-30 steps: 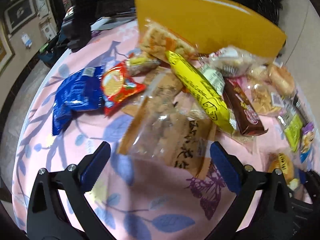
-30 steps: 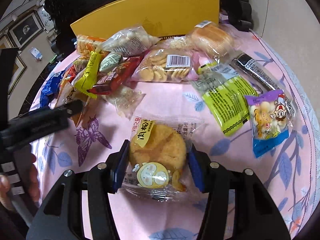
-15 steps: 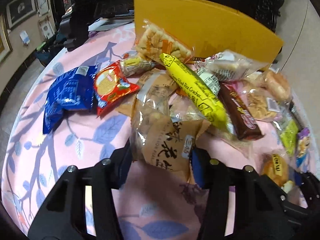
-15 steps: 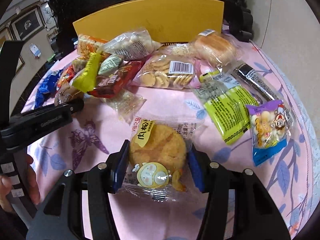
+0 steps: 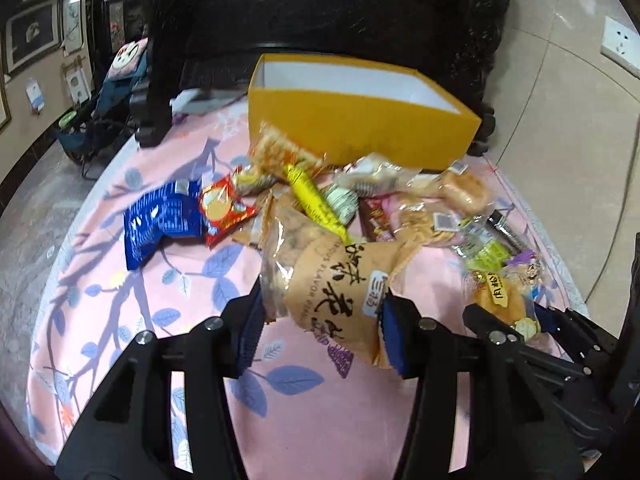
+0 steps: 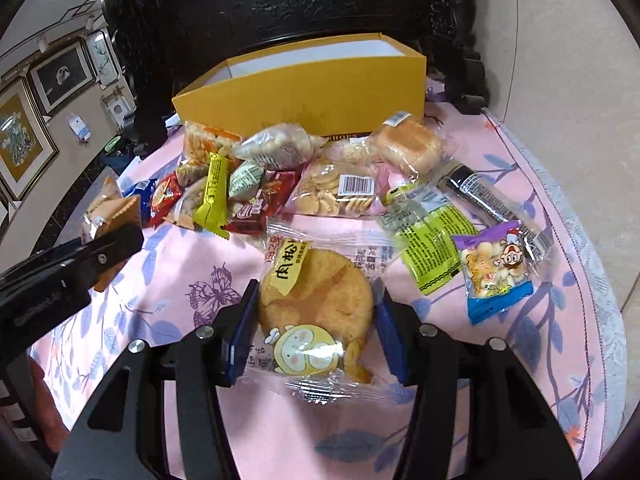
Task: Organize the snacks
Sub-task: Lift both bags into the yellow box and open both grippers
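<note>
My left gripper (image 5: pixel 320 320) is shut on a tan snack bag (image 5: pixel 324 276) with black lettering, lifted off the pink cloth. My right gripper (image 6: pixel 314 324) is shut on a round bun in a clear wrapper (image 6: pixel 316 300), also raised above the table. That bun (image 5: pixel 500 300) and the right gripper (image 5: pixel 504 320) show at the lower right of the left wrist view. The left gripper's finger (image 6: pixel 100 256) with the tan bag (image 6: pixel 112 212) shows at the left of the right wrist view. An open yellow box (image 5: pixel 360 128) (image 6: pixel 304 88) with a white inside stands at the back of the table.
A pile of snacks lies before the box: a blue packet (image 5: pixel 160 220), a red packet (image 5: pixel 224 208), a yellow cracker stick (image 6: pixel 212 196), a biscuit bag (image 6: pixel 340 196), a bread roll (image 6: pixel 408 144), a green packet (image 6: pixel 432 248), a purple packet (image 6: pixel 496 268). Dark carved furniture (image 6: pixel 304 4) stands behind.
My left gripper closed on the tan bag and lifted it off the cloth. The right gripper rose a little with the bun. The box's open inside has come into view.
</note>
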`<state>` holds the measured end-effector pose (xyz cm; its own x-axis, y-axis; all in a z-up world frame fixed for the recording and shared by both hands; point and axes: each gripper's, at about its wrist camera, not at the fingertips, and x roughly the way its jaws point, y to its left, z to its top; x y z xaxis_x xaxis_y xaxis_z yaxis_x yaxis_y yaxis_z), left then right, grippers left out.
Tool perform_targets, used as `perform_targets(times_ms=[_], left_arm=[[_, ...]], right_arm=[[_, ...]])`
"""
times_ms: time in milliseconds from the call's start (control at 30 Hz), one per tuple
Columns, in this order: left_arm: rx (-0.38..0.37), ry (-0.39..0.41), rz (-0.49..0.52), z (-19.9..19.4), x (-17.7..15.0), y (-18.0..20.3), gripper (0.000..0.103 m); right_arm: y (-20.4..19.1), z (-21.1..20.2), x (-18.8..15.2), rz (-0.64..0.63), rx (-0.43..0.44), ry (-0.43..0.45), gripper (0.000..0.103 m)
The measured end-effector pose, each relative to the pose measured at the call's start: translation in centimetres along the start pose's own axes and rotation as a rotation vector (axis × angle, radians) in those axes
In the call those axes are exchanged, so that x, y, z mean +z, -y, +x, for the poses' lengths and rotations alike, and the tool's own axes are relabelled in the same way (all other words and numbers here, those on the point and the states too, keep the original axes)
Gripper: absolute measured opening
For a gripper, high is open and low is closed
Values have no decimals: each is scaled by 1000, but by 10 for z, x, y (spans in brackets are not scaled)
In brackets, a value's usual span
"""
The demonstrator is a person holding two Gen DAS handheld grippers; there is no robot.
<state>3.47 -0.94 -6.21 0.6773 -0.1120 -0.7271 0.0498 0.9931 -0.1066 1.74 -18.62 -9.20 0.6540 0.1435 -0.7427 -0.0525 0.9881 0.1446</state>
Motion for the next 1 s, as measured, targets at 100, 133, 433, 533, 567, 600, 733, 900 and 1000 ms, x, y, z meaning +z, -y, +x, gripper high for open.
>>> perform_targets(times_ms=[100, 133, 433, 533, 567, 600, 733, 900, 1000], left_arm=[[-6, 0, -4, 0, 6, -2, 51], [-7, -6, -7, 0, 9, -3, 51], [-2, -3, 5, 13, 68, 1, 52], [-3, 6, 1, 23, 102, 4, 52], [5, 11, 1, 29, 118, 5, 52], [8, 12, 5, 36, 132, 6, 52], [27, -9, 8, 68, 179, 8, 52], [39, -46, -11, 100, 210, 1, 52], [47, -49, -22, 117, 228, -3, 53]], right_arm=[[4, -4, 3, 1, -3, 7, 55], [5, -5, 5, 2, -3, 8, 55], [2, -7, 77, -62, 22, 65, 55], [0, 2, 123, -70, 50, 75, 55], [0, 6, 139, -69, 56, 75, 55], [1, 11, 152, -68, 60, 73, 55], [7, 37, 199, -54, 54, 54, 55], [18, 72, 237, -30, 39, 18, 55], [19, 92, 260, -29, 20, 22, 55]])
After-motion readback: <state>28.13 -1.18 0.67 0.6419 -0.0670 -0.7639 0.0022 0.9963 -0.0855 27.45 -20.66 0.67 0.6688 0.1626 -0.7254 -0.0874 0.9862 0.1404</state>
